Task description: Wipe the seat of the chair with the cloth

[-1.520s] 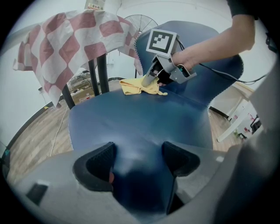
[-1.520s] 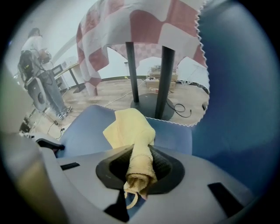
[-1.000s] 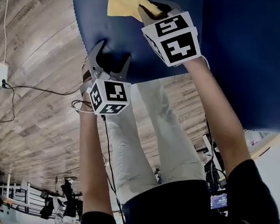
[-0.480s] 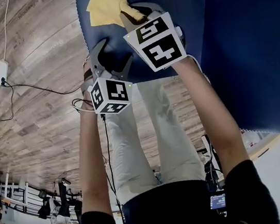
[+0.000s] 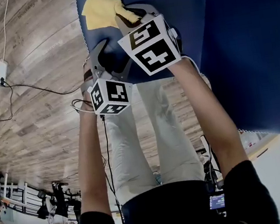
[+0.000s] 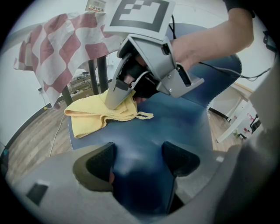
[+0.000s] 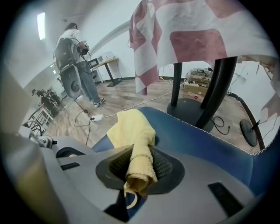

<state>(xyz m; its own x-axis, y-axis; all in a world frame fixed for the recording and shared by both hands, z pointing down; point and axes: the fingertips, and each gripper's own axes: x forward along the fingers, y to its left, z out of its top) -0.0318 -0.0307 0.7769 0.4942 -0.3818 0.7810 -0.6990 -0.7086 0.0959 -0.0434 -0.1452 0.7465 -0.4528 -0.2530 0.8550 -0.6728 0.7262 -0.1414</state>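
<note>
Trailing yellow cloth (image 5: 99, 10), bunched in right tool (image 7: 139, 166)

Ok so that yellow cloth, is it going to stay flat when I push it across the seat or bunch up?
Probably floppy: the cloth droops in a soft roll where the right gripper pinches it. It likely bunches when pushed, since it already lies folded on the seat.

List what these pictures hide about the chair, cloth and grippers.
The seat: far part cut off by the head view's top edge; chair legs in no view.
The cloth: underside hidden everywhere, against the seat.
The left gripper: whether its open fingers touch the seat is unclear in its own view.
</note>
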